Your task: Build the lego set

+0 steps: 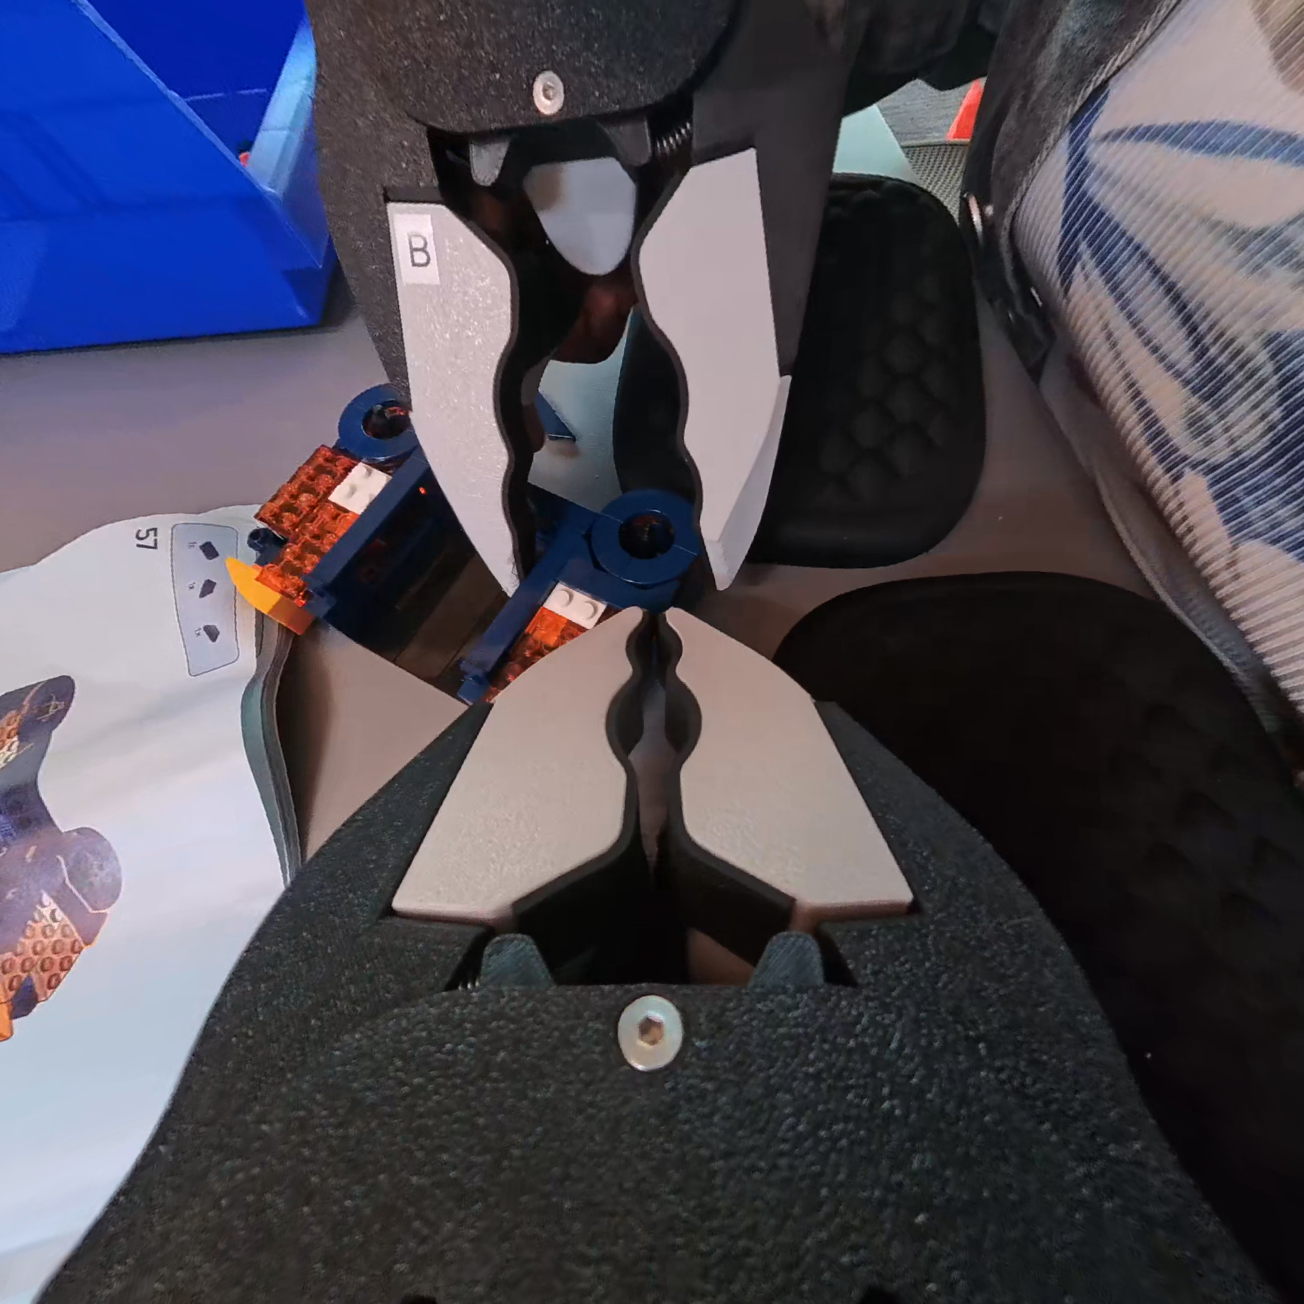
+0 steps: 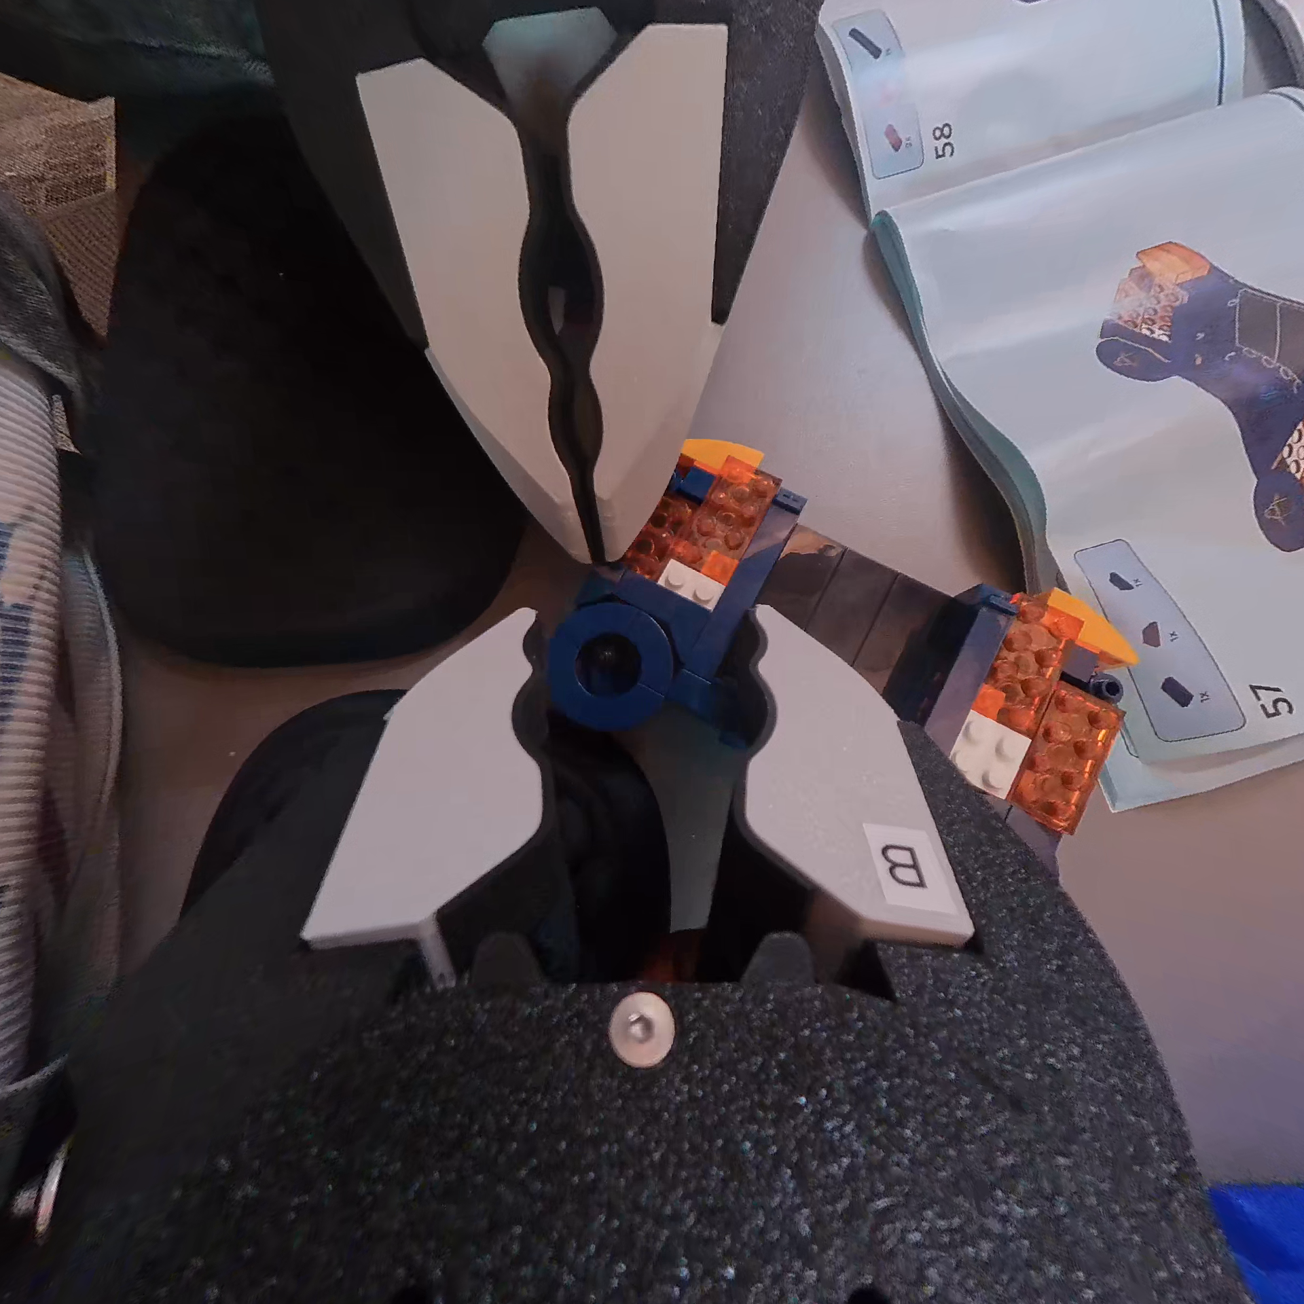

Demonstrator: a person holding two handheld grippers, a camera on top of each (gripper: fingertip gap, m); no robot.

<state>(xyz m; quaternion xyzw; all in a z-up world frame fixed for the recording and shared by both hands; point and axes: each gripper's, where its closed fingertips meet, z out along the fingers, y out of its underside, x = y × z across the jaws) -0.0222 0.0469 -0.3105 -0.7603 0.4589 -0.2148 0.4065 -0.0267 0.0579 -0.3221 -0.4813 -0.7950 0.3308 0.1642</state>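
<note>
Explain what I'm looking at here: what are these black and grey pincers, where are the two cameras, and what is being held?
There is no robot arm here. A person holds a hand-held claw in each hand, and each one carries a camera looking forward along it. In the left wrist view, the left claw fills the bottom of the picture. It is shut, with its tips against the model, and the other claw faces it from above. In the right wrist view, the right claw fills the bottom and appears to clamp the lego model, a dark blue, clear orange and white build. On the grey table lie an open instruction booklet and a blue bin.
</note>
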